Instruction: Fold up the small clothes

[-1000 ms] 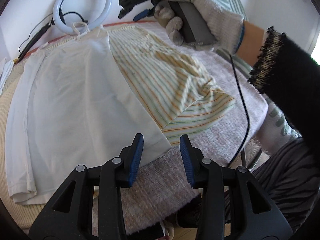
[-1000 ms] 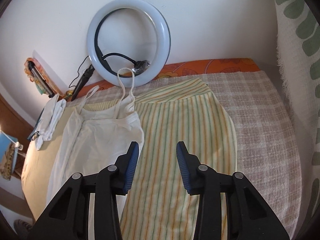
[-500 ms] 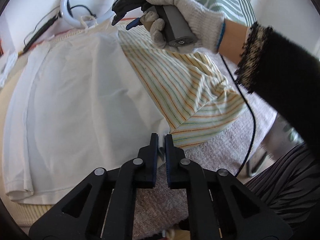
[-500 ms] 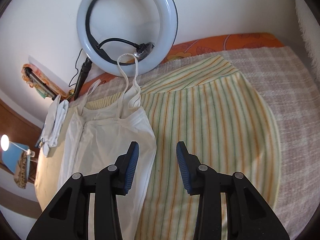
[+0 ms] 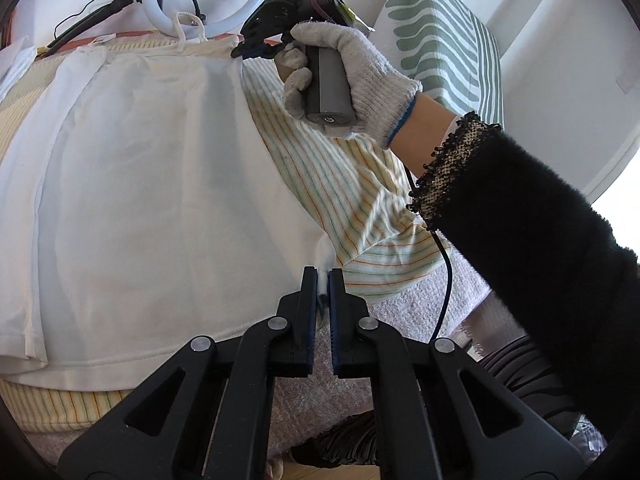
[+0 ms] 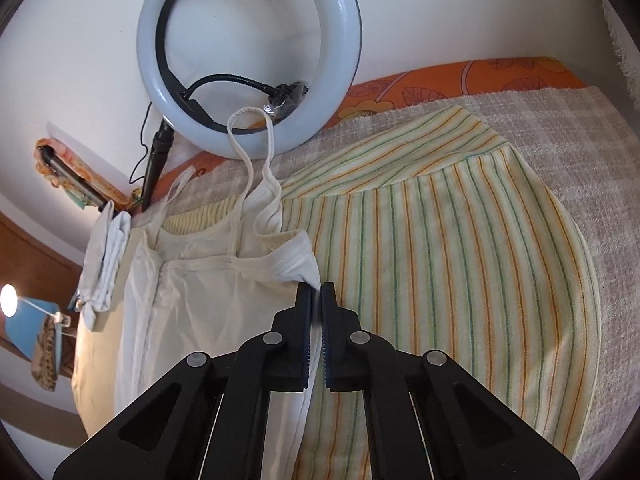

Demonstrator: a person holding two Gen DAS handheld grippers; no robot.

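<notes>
A white camisole (image 5: 160,184) with thin straps lies flat on a striped cloth (image 5: 344,184). My left gripper (image 5: 323,276) is shut on the camisole's near right hem corner, pinching a small peak of fabric. My right gripper (image 6: 316,290) is shut on the camisole (image 6: 208,300) at its right edge just under the strap (image 6: 248,160), by the armhole. In the left wrist view the right gripper (image 5: 246,50) shows at the far top corner, held by a gloved hand (image 5: 344,76).
The striped cloth (image 6: 448,264) covers a checked towel (image 6: 580,152) on a bed. A ring light (image 6: 248,56) leans on the wall behind. Folded white cloth (image 6: 104,264) lies at the left. A patterned cushion (image 5: 440,40) stands at the right.
Both grippers went from open to shut on the camisole: the left closed first on the hem corner, then the right moved forward and closed on the upper right edge.
</notes>
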